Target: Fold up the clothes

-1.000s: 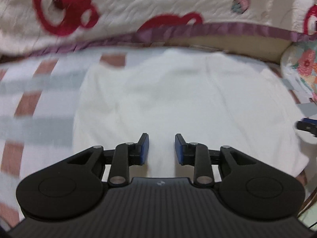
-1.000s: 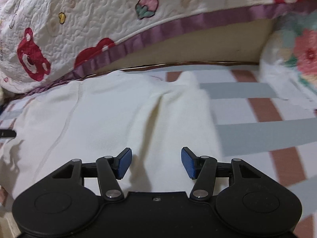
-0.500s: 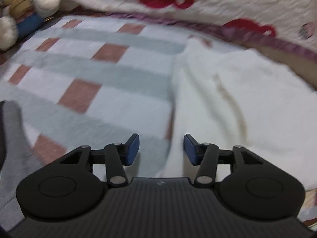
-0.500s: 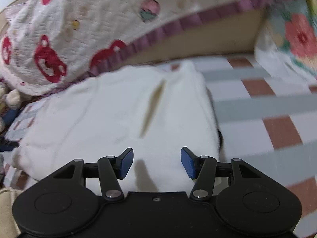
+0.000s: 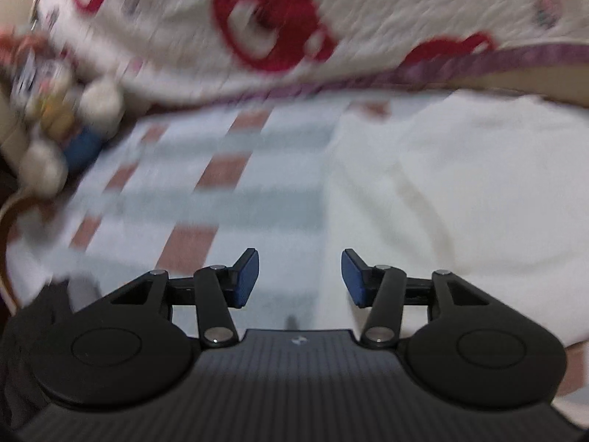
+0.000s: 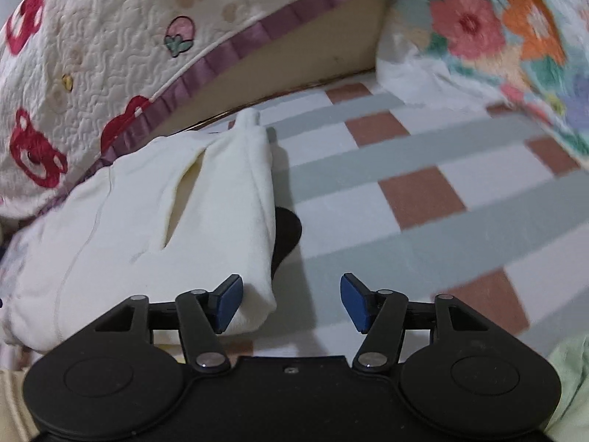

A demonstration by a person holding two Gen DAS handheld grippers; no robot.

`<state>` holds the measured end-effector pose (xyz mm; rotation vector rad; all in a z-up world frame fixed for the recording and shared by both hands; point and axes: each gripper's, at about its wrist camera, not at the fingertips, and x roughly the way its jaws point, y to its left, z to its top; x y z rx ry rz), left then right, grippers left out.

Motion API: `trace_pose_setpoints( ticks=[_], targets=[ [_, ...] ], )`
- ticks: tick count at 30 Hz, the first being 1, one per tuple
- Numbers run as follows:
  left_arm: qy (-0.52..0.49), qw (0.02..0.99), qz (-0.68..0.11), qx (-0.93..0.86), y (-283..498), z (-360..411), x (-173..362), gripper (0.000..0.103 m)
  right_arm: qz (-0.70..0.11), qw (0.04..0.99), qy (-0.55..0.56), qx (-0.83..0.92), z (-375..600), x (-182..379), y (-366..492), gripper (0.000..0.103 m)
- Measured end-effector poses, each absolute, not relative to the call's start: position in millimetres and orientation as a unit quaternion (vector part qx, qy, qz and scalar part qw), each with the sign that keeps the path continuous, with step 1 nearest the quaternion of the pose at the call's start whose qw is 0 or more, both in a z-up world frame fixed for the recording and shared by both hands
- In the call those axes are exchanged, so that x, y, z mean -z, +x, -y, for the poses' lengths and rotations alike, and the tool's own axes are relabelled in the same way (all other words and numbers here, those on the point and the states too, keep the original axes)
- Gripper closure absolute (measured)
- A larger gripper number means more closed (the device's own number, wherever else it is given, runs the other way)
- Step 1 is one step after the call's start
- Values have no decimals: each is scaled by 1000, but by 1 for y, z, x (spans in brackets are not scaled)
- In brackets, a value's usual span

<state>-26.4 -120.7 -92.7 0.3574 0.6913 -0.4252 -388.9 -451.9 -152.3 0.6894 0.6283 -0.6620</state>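
Checked bedsheet (image 6: 423, 191) below a bear-print quilt (image 6: 92, 55) and floral pillow (image 6: 497, 37).

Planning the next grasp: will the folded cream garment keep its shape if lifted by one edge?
Probably not: the cream garment looks soft and thick, with sagging folds, so it would likely droop and unfold. Its fleecy surface on the checked blanket suggests little sliding.

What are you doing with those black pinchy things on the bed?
A person is folding clothes with a gripper in each hand. A cream garment lies folded on the checked blanket, beside a bear-print quilt. The right gripper hangs over its right edge, jaws opening, nothing pinched. The left gripper is open and empty beside its left edge. Neither is holding the garment right now.
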Motion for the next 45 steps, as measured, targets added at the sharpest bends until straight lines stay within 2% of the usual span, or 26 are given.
trace_pose_setpoints(
  ticks=[4, 6, 10, 13, 15, 18, 21, 24, 25, 26, 28, 29, 34, 37, 40, 43, 45],
  targets=[
    [147, 882, -328, 305, -57, 158, 71, 54, -261, 751, 546, 264, 460, 188, -398, 39],
    [143, 862, -335, 353, -70, 182, 69, 54, -238, 715, 611, 242, 453, 208, -393, 39],
    [119, 806, -378, 440, -89, 229, 84, 54, -181, 733, 607, 247, 436, 219, -377, 39],
    [96, 759, -428, 481, -88, 254, 110, 54, -110, 732, 620, 260, 427, 230, -372, 38],
    [119, 759, -448, 457, -86, 265, 129, 59, -67, 713, 647, 263, 420, 239, -370, 40],
    [120, 758, -461, 446, -81, 266, 141, 59, -85, 734, 619, 264, 421, 234, -354, 38],
    [106, 761, -468, 436, -80, 260, 142, 59, -94, 758, 588, 268, 429, 232, -337, 44],
    [109, 760, -478, 426, -81, 259, 148, 59, -101, 780, 556, 270, 435, 228, -318, 44],
    [115, 759, -479, 424, -81, 260, 150, 60, -99, 785, 550, 266, 436, 229, -314, 48],
    [122, 759, -479, 424, -82, 263, 151, 60, -96, 790, 546, 261, 437, 229, -312, 61],
    [144, 761, -470, 423, -88, 268, 151, 60, -91, 801, 537, 248, 438, 224, -313, 74],
    [156, 762, -466, 423, -92, 271, 152, 60, -96, 814, 519, 243, 437, 217, -315, 77],
    [214, 766, -441, 416, -106, 280, 156, 59, -122, 867, 419, 239, 428, 175, -306, 79],
    [209, 766, -440, 420, -105, 277, 156, 60, -125, 891, 371, 232, 424, 164, -298, 79],
    [160, 763, -460, 426, -92, 267, 153, 62, -123, 903, 355, 211, 425, 153, -296, 79],
    [7, 759, -491, 428, -54, 231, 133, 63, -117, 917, 335, 181, 422, 133, -286, 80],
    [-97, 772, -483, 402, -21, 190, 113, 63, -115, 920, 340, 159, 420, 113, -275, 80]
  ],
)
